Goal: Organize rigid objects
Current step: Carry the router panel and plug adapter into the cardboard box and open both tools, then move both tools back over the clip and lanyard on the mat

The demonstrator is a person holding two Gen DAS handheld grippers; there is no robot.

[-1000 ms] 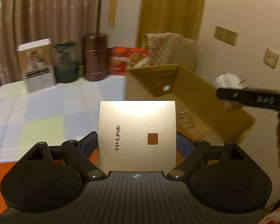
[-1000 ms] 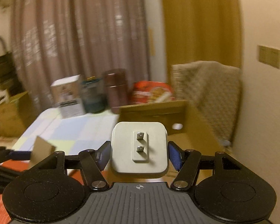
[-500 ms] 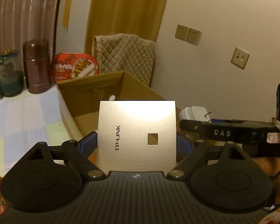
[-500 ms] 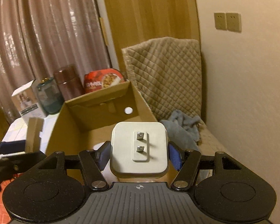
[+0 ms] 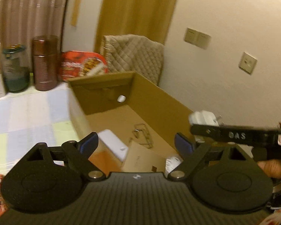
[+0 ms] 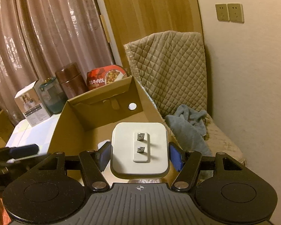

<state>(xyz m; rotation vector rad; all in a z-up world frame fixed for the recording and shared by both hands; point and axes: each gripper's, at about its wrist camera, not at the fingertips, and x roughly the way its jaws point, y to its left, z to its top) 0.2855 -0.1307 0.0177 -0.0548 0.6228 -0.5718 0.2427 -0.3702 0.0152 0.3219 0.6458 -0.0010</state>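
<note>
Hovering over the open brown cardboard box (image 5: 155, 101), the left claw (image 5: 136, 144) has its blue pads spread apart with nothing between them; below it inside the box lie a flat beige square router panel (image 5: 140, 159) and a white rectangular block (image 5: 112, 144). Only the right wrist view shows the right claw (image 6: 139, 154) clamped on the white square two-prong plug adapter (image 6: 139, 148), held above the same box (image 6: 95, 116), plus a blue cloth (image 6: 189, 123) on a quilted seat. The left view alone shows thin wire clips (image 5: 142, 135) on the box floor.
</note>
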